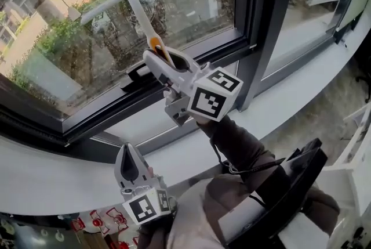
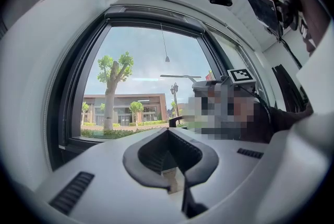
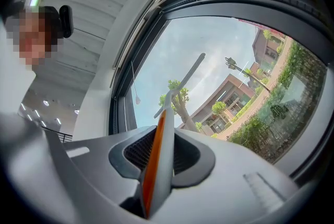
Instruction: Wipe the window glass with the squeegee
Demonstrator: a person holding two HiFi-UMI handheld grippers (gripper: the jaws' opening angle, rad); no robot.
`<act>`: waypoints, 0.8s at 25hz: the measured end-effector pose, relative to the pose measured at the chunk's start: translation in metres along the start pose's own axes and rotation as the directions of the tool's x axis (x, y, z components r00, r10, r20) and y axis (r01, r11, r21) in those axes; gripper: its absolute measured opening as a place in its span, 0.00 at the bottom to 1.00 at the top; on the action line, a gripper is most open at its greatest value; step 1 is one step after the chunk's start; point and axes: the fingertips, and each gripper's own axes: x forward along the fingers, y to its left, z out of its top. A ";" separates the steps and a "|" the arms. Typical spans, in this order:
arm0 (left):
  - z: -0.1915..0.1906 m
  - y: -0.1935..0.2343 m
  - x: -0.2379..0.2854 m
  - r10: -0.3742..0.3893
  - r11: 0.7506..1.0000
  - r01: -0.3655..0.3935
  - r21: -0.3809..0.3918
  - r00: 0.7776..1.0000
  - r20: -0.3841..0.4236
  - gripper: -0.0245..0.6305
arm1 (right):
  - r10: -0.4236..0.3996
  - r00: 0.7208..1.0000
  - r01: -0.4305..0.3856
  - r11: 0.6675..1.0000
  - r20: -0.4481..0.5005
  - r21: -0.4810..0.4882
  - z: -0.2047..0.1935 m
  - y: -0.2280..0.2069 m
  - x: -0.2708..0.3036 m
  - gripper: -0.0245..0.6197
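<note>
The squeegee [image 1: 132, 1] is T-shaped, white-grey with an orange strip on its handle. Its blade lies against the window glass [image 1: 69, 50] in the head view, slanting from lower left to upper right. My right gripper [image 1: 163, 60] is shut on the squeegee's handle [image 3: 159, 160], which runs up between the jaws to the blade [image 3: 182, 84]. My left gripper [image 1: 128, 168] hangs low over the white sill [image 1: 52, 175], jaws together with nothing between them; in its own view the left gripper [image 2: 175, 178] points at the window.
A dark window frame [image 1: 258, 21] stands right of the pane, with a second pane [image 1: 313, 4] beyond it. A black window handle [image 1: 136, 72] sits on the lower frame below the squeegee. A dark chair [image 1: 290, 190] is at lower right.
</note>
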 end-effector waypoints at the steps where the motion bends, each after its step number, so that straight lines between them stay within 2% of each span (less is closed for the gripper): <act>1: 0.000 -0.001 0.000 -0.002 1.000 0.002 0.001 1.000 -0.001 0.04 | -0.002 1.000 0.002 1.000 -0.001 0.002 -0.001 0.000 -0.001 0.15; 20: 0.001 -0.011 0.001 -0.029 1.000 0.029 0.009 1.000 -0.009 0.04 | -0.027 0.999 0.028 0.999 -0.026 0.038 -0.014 -0.005 -0.016 0.15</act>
